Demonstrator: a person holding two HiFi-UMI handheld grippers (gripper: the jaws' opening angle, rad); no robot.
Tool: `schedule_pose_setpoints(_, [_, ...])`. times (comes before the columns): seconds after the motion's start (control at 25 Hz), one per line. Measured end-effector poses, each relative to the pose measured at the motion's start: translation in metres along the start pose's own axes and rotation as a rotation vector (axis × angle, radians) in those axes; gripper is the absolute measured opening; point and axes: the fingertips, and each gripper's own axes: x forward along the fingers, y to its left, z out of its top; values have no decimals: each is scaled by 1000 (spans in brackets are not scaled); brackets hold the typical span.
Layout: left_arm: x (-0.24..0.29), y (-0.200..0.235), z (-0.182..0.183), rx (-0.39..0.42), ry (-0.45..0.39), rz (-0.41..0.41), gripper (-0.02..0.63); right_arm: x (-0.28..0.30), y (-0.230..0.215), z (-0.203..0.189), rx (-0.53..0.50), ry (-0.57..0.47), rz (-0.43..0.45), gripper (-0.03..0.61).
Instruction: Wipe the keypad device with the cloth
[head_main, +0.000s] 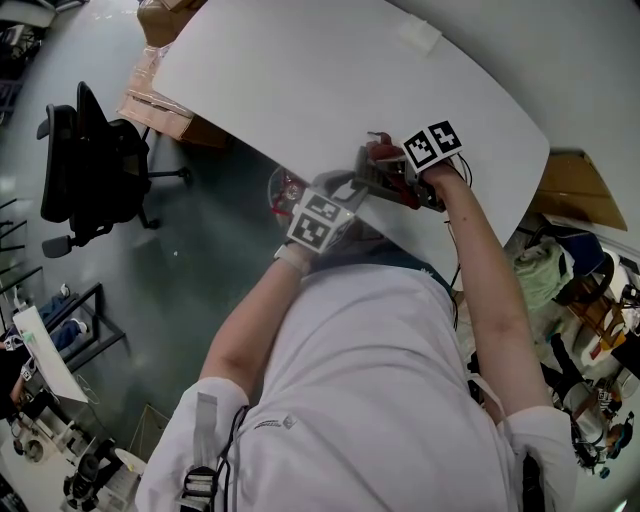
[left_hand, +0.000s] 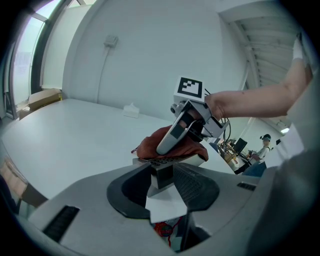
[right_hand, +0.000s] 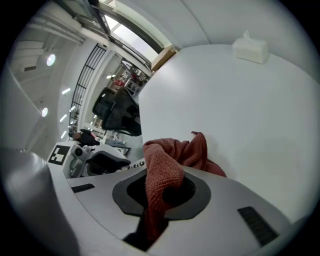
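White tabletop (head_main: 330, 80) runs beyond the picture's edges. At its near edge my left gripper (left_hand: 163, 181) clamps the grey keypad device (left_hand: 150, 162). It is mostly hidden under the red cloth (right_hand: 162, 170), which my right gripper (right_hand: 162, 196) pinches and presses onto it. Only a few keys show.

A large white table (head_main: 330, 90) stands on a grey floor (head_main: 180, 260). A black office chair (head_main: 95, 165) and cardboard boxes (head_main: 160, 100) sit beside it. A white wall (left_hand: 160, 55) curves behind, and a window (left_hand: 25, 55) brightens the left.
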Motion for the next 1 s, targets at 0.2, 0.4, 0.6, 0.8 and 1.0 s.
schedule_pose_setpoints(0.2, [1,1,-1,4,-10,-4,132,1,17,-1,-19,6,76,57])
schedule_pose_setpoints(0.4, [0,1,0,2,-4,-12,132,1,24,5,1,-28,134,57])
schedule_pose_setpoints(0.6, [2,4,-3,8,-10,-17,132,7,27,8,-22,-10,128,57])
schedule_pose_setpoints(0.8, [2,2,-2,0,-19,-24,132,13,25,12,-44,13,86,57])
schedule_pose_setpoints(1.0, [3,4,-2,0,-25,-19,132,22,14,19,-49,14,20,57])
